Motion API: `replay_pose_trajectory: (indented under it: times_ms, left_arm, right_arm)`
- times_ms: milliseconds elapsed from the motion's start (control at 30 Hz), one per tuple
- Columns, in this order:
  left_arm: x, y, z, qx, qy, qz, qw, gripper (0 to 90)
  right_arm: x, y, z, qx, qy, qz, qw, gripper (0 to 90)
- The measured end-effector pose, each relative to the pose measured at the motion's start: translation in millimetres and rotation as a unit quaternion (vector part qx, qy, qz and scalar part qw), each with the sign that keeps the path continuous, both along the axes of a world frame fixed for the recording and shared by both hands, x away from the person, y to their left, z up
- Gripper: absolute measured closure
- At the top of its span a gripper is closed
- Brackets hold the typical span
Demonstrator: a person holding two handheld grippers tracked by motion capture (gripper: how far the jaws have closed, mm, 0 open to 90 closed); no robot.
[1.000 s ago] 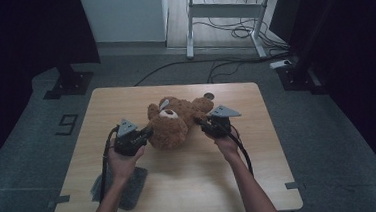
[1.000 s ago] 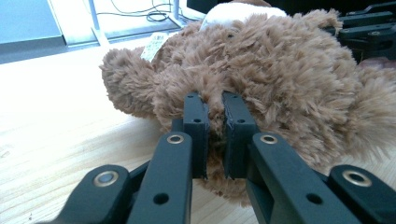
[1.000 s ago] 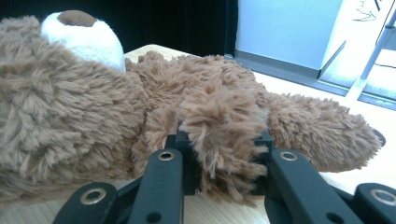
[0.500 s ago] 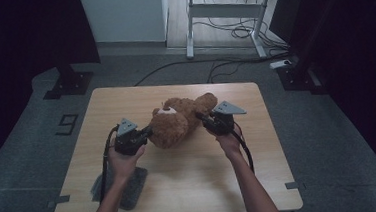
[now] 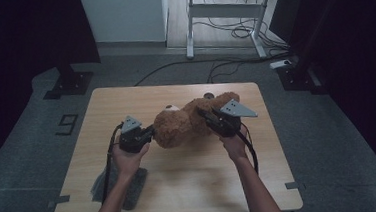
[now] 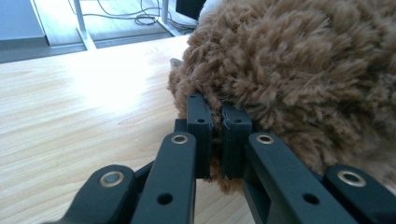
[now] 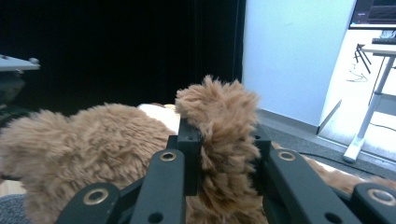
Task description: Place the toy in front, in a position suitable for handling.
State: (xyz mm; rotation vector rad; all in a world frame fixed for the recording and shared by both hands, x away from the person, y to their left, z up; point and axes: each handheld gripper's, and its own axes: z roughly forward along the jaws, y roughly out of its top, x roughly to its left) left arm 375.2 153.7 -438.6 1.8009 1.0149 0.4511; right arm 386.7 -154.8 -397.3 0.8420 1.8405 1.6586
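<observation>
Left gripper (image 5: 150,133): jaws drawn close, pinching a tuft of fur at the near-left end of the teddy bear (image 5: 185,126) — in its own view (image 6: 218,140) the pads bite into the plush just above the wood.
Right gripper (image 5: 204,116): clamped on a plush limb at the bear's right side; in its own view (image 7: 223,154) the brown fur bulges up between the jaws.
Teddy bear: brown, lying sideways near the middle of the table, stretched between the two grippers, a pale patch showing at its far side.
Table (image 5: 181,186): light wood grain, rectangular, mostly bare — a grey cloth (image 5: 131,187) lies at the near-left edge under the left forearm.
Floor: grey carpet, a "9" marker (image 5: 67,124) left of the table, black stand bases (image 5: 69,84) on both sides.
Room: white desk frame (image 5: 224,13) and loose cables (image 5: 231,33) beyond, dark curtains left and right.
</observation>
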Motion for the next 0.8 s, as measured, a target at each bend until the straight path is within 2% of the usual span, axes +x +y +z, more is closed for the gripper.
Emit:
replay_pose_trajectory:
  times_ms: [67,233,433,500,567,667,800]
  left_arm:
    - [3.1,-1.5,-2.3,0.004,0.006,0.001,1.0,84.3]
    - [16.4,-1.9,-12.9,0.014,0.028,0.016,0.9994,84.2]
    - [31.7,0.3,-28.5,0.038,0.06,0.028,0.9971,84.1]
    - [35.6,1.5,-31.7,0.039,0.065,0.032,0.9966,84.1]
    - [40.9,3.2,-35.0,0.039,0.074,0.034,0.9959,84.0]
    - [49.2,3.9,-39.9,0.052,0.087,0.035,0.9942,84.0]
    - [55.6,7.5,-44.5,0.047,0.1,0.036,0.9933,83.4]
  right_arm:
    - [-3.6,0.3,0.1,-0.003,-0.004,0.002,1.0,75.5]
    - [-8.1,1.5,-11.2,-0.014,0.01,0.013,0.9998,75.5]
    - [-8.0,5.7,-46.6,-0.029,0.052,0.035,0.9976,75.4]
    - [-8.0,4.6,-55.0,-0.008,0.062,0.046,0.997,75.4]
    - [-9.6,5.0,-60.6,0.003,0.069,0.055,0.9961,75.5]
    - [-12.7,10.5,-66.7,-0.006,0.07,0.067,0.9953,75.5]
    - [-15.0,15.3,-74.9,-0.024,0.065,0.072,0.9949,75.1]
